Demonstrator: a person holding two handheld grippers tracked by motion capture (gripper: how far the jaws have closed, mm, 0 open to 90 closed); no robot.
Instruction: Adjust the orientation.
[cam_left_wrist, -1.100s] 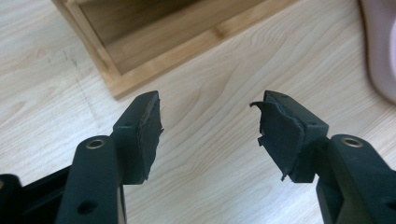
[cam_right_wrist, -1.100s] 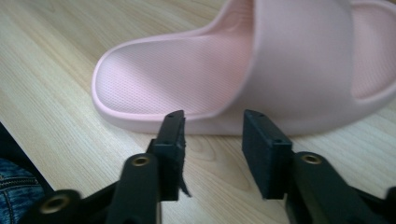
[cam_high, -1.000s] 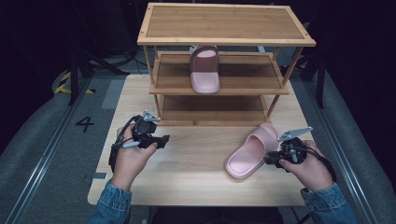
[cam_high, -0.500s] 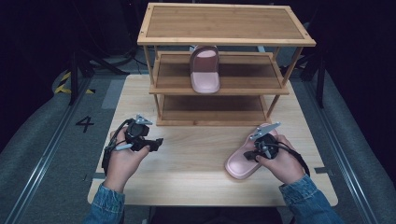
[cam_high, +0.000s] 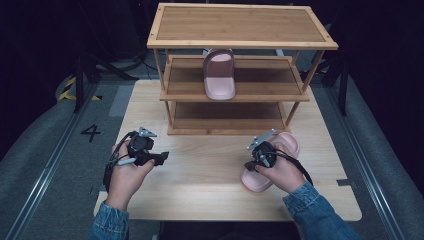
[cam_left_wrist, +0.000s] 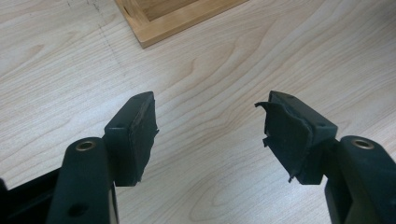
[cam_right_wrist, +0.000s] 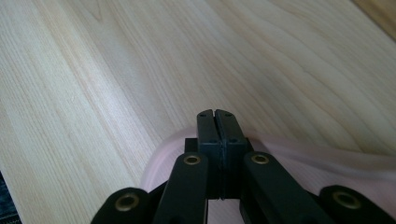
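A pink slipper (cam_high: 280, 162) lies on the tabletop (cam_high: 210, 175) under the right tool (cam_high: 256, 159), in front of a wooden shoe rack (cam_high: 235, 70).

The right tool is seen with its jaws pressed together over the slipper's rim, nothing visibly pinched between them; the left tool (cam_left_wrist: 208, 133) is held wide and empty above bare wood, well apart from the slipper; a second pink slipper (cam_high: 219, 75) rests on the rack's middle shelf; for a good pickup, the right jaws would likely need to be reopened, set astride the slipper's edge or strap, and closed firmly before lifting toward the rack.
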